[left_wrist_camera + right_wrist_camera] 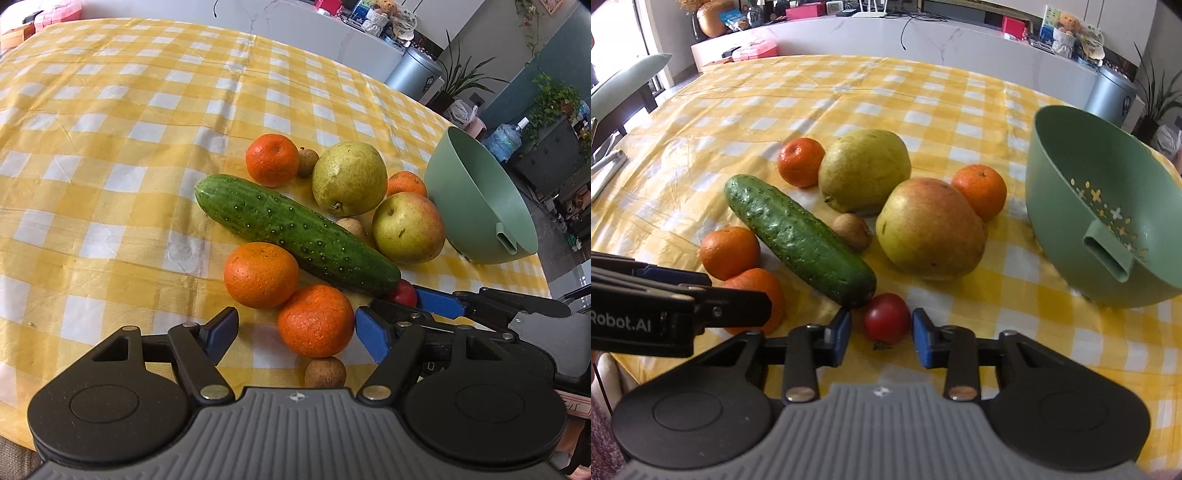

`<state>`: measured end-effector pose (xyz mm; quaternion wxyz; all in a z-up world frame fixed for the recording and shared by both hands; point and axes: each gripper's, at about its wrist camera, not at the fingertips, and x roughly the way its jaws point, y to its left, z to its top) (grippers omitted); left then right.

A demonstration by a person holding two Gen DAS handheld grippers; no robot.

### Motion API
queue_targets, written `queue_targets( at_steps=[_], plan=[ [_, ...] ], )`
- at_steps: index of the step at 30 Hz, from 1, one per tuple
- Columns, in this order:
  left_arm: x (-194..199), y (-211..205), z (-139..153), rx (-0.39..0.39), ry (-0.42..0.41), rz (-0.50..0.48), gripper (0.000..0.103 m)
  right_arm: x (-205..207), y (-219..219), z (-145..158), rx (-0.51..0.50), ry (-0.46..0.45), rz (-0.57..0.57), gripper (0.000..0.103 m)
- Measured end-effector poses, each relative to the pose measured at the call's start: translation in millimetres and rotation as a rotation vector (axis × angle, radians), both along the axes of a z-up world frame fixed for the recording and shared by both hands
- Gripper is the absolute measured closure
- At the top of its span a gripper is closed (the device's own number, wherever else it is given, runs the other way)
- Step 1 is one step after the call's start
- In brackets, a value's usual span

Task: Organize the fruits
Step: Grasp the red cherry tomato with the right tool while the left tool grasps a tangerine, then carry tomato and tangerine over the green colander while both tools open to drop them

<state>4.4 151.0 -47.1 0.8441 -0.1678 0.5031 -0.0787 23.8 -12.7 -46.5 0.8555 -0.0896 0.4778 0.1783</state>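
Yellow-and-white checked cloth [923,110] covers the table, and the fruit lies in one loose cluster on it with the tilted green colander bowl [1071,155] at about two o'clock of the pile in my right wrist view, its mouth turned toward the fruit, which I judge makes it the place to drop things. My right gripper [881,328] sits at six o'clock of the cluster with its blue pads flanking the small red tomato [887,322]; the right pad looks to touch it, a thin gap shows at the left one, so I take it as nearly closed around the tomato, not yet clamped. I picked it, I think, because it lies at the near edge, just off the cucumber [798,240] tip. My left gripper [295,332] stands wide, straddling the nearest mandarin [316,320] without pressing it, with nothing held. The left view shows what the right cannot: a small brown longan [325,371] at six o'clock of that mandarin, and another tucked behind the far mandarin [272,159]. The right view alone shows the bowl's drain holes and the tomato whole. The pear [864,170] and the apple [931,229] sit at the cluster's centre, touching or nearly so.
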Motion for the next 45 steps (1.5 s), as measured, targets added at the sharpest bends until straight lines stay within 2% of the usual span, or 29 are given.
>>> queue_targets(
  at_steps=[4, 5, 11, 15, 22, 23, 25, 26, 27, 35, 45],
  plan=[
    [1, -1, -1, 0.0, 0.005, -0.002, 0.018, -2, -1, 1, 0.0, -0.007, 0.0, 0.076],
    [1, -1, -1, -0.002, 0.007, -0.002, 0.018, -2, -2, 2, 0.0, -0.007, -0.003, 0.08],
    [3, -3, -4, -0.019, 0.016, 0.01, 0.018, -9, -10, 13, 0.032, -0.035, -0.019, 0.08],
    [3, -8, -5, -0.012, 0.0, 0.069, 0.015, -18, -23, 29, 0.095, -0.076, -0.038, 0.08],
    [6, -34, -4, 0.144, -0.004, 0.015, 0.014, -21, -38, 35, 0.177, -0.072, -0.048, 0.08],
    [7, -37, -4, 0.169, 0.007, 0.002, 0.015, -21, -39, 35, 0.181, -0.072, -0.05, 0.08],
    [7, -42, -2, 0.218, 0.025, -0.01, 0.037, -21, -40, 35, 0.183, -0.072, -0.052, 0.08],
    [7, -42, -1, 0.192, 0.024, -0.011, 0.047, -21, -41, 35, 0.188, -0.072, -0.052, 0.08],
    [7, -41, -1, 0.154, 0.031, -0.01, 0.052, -22, -42, 35, 0.19, -0.076, -0.05, 0.08],
    [2, -41, 1, 0.133, 0.014, -0.001, 0.054, -24, -44, 34, 0.163, -0.092, -0.048, 0.08],
    [-9, -41, 37, 0.107, -0.125, -0.001, 0.054, -28, -48, 39, 0.187, -0.133, -0.046, 0.08]
  ],
)
